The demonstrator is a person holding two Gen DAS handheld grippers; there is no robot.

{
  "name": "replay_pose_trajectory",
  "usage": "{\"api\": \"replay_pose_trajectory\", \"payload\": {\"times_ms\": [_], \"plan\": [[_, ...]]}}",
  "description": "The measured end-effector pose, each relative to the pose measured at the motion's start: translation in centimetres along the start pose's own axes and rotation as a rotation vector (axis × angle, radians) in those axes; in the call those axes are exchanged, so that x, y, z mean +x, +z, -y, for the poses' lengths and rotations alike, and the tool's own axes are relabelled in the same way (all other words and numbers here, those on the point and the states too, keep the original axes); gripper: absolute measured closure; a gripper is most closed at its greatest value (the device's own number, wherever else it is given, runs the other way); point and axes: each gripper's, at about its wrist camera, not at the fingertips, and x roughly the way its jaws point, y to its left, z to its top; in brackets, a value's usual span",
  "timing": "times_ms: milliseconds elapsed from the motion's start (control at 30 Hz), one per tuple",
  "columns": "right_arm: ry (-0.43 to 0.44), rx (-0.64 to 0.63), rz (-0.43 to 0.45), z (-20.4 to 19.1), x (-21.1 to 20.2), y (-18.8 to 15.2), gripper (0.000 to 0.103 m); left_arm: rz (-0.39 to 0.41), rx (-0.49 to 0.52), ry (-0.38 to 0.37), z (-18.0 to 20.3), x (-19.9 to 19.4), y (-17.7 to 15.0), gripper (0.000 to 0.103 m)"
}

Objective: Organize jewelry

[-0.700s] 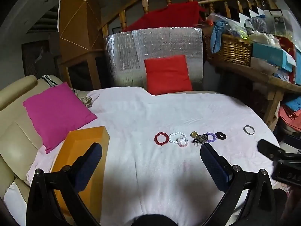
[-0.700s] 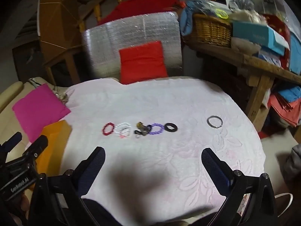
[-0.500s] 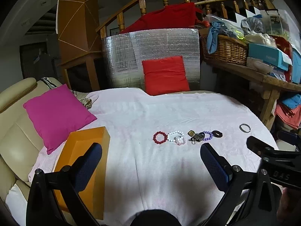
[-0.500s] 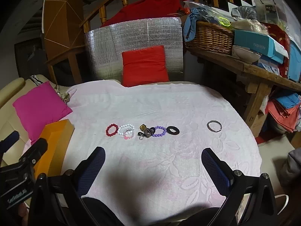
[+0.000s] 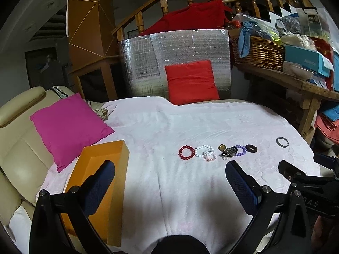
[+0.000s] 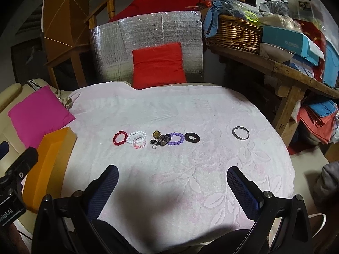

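Jewelry lies in a row on the white cloth (image 6: 190,110): a red bead bracelet (image 6: 119,138) (image 5: 186,152), a white bead bracelet (image 6: 136,137) (image 5: 204,150) with a pink one (image 6: 139,144) overlapping it, a dark cluster with a gold-faced piece (image 6: 159,140) (image 5: 227,151), a purple bead bracelet (image 6: 175,138) (image 5: 241,150), a black ring (image 6: 192,137) (image 5: 251,148), and a grey bangle (image 6: 240,133) (image 5: 282,142) apart at the right. An orange box (image 5: 99,182) (image 6: 48,163) sits at the left. My left gripper (image 5: 169,182) and right gripper (image 6: 172,182) are open, empty, hovering short of the row.
A pink pillow (image 5: 67,124) lies on the beige sofa (image 5: 17,148) at left. A red cushion (image 5: 190,82) leans on a silver foil panel (image 5: 175,53) behind. A wooden bench (image 6: 286,74) with a wicker basket (image 6: 235,33) and boxes stands at right.
Both grippers have pulled back and risen slightly, so the jewelry row sits a little farther away. Nothing on the cloth has moved.
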Motion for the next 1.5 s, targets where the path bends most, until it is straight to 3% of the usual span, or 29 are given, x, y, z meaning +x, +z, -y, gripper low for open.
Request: {"api": "replay_pose_trajectory", "payload": {"times_ms": [500, 967, 1500], "plan": [[0.001, -0.007, 0.009, -0.5, 0.6, -0.3, 0.0, -0.066, -0.019, 0.009, -1.0, 1.0, 0.0, 0.0], [0.002, -0.005, 0.003, -1.0, 0.9, -0.2, 0.0, -0.051, -0.043, 0.015, -1.5, 1.4, -0.5, 0.0], [0.015, 0.005, -0.015, -1.0, 3.8, 1.5, 0.0, -0.091, -0.032, 0.046, -1.8, 4.0, -0.5, 0.0]]}}
